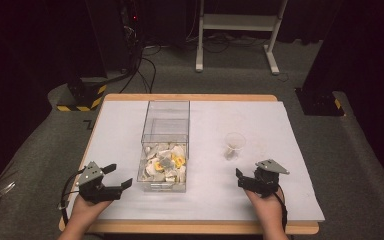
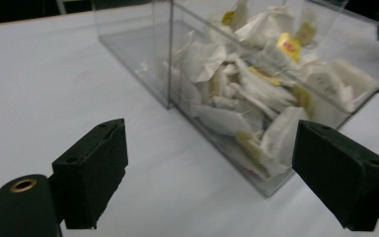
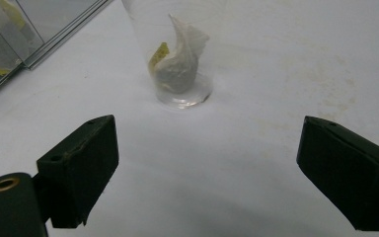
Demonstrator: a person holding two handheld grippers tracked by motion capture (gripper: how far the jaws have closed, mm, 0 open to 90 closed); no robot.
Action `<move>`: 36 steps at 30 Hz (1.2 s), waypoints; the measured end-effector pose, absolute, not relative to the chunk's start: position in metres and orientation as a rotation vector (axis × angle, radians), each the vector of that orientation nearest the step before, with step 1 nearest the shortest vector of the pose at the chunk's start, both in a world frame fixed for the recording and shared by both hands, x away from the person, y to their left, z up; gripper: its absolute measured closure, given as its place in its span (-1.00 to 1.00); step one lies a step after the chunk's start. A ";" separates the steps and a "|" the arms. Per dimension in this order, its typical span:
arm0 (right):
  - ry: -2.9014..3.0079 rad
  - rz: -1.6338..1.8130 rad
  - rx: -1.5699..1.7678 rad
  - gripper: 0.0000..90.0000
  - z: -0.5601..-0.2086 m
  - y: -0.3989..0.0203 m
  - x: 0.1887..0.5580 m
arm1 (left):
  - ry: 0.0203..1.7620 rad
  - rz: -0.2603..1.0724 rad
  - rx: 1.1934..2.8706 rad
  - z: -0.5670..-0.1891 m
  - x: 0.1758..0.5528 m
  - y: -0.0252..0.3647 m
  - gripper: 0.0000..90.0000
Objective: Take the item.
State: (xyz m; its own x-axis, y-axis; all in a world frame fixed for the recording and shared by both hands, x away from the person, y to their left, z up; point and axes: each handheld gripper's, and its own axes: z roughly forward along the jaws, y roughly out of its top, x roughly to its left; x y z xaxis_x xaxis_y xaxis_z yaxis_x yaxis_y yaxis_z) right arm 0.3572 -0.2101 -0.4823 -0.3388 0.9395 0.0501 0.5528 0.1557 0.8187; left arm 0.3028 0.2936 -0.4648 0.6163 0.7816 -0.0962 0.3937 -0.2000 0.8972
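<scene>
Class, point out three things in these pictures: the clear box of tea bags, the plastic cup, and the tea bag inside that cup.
clear box (image 1: 165, 112), high view, far empty compartment's rim.
plastic cup (image 3: 183, 96), right gripper view, its base.
tea bag (image 3: 180, 66), right gripper view, the bag's white body.

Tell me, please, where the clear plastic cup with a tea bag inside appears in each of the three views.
High view: the cup stands right of centre, just beyond the right gripper.
Left gripper view: I cannot find it here.
Right gripper view: upper centre, ahead of the open jaws.
Shared landmark: the clear box of tea bags, at the upper left edge in the right gripper view.
</scene>
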 end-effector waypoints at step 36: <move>2.009 1.050 1.432 -0.79 -0.497 -0.203 0.356 | 0.811 0.399 1.880 -0.468 0.290 0.256 -0.68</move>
State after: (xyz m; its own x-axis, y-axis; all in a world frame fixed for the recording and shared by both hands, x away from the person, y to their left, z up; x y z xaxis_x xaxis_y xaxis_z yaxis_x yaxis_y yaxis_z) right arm 0.3559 -0.2034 -0.4971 -0.3555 0.9325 0.0637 0.5846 0.1686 0.7936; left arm 0.2905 0.2564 -0.4681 0.7199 0.6893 -0.0811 0.3567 -0.2673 0.8952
